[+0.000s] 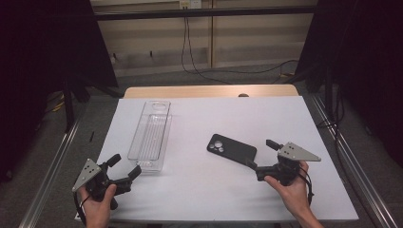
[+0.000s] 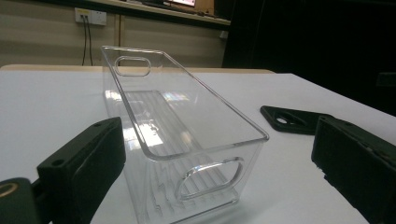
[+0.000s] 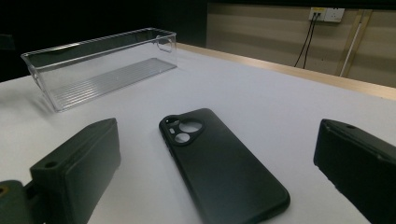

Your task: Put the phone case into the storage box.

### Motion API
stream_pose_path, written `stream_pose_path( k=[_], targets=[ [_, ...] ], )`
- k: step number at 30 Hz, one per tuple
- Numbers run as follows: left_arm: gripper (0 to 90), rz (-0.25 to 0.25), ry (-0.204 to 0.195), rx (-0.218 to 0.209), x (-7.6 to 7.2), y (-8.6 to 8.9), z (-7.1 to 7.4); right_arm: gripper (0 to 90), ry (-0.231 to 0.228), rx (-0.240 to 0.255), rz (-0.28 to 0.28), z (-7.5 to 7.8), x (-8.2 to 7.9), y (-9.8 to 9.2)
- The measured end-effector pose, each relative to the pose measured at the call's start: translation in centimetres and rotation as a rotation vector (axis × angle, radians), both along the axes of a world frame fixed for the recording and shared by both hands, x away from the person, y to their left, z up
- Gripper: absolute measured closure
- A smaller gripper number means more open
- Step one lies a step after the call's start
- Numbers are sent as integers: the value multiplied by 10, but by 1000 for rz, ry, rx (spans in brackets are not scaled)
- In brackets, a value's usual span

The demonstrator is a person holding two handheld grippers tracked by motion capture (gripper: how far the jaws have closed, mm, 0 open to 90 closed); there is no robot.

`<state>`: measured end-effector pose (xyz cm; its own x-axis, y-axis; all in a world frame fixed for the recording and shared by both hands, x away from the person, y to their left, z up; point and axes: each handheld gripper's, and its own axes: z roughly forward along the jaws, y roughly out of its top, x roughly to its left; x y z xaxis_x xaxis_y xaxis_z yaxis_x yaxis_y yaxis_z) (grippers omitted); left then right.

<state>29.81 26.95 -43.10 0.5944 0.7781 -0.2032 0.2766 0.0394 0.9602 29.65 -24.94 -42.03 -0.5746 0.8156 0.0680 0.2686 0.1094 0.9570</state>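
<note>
phone case [image 1: 231,148]: lies flat, back up, camera cutouts toward the bin, on the right half of the white surface [image 1: 199,185]; nothing holds it, and its near corner sits right at the right claw's lower jaw, so it looks set out as the thing to pick up.
bin [image 1: 151,135]: clear, long, empty, open side up, left of the case and well apart from it; its length runs away from the person, so a short end with a handle hole faces the left claw, a handy wall to steady or grip.
left claw [image 1: 124,167]: spread wide, pinching nothing; in the left gripper view its jaws stand either side of the bin's near end without touching it, likely lined up to hold the bin in place.
right claw [image 1: 262,154]: spread wide, pinching nothing; in the right gripper view the case lies between and just ahead of the jaws, likely an approach from its near end.
hands: each grips its tool low over the near edge of the surface, one per thing, which suits a two-handed job.
likely aim: case into bin; not yet begun, since the case rests untouched.
risk: the thin flat case may slide on the sheet instead of lifting.
</note>
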Motion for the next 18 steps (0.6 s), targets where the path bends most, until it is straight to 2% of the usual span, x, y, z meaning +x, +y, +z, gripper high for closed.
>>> stream_pose_path(
  k=[11, 18],
  targets=[
    [29, 16, -2, 4, -3, 1, 1, 8, -10, -27, 22, 0, 15, 9],
    [28, 10, -1, 0, -3, 1, 1, 7, 1, -38, 41, -2, 24, 13]
  ],
)
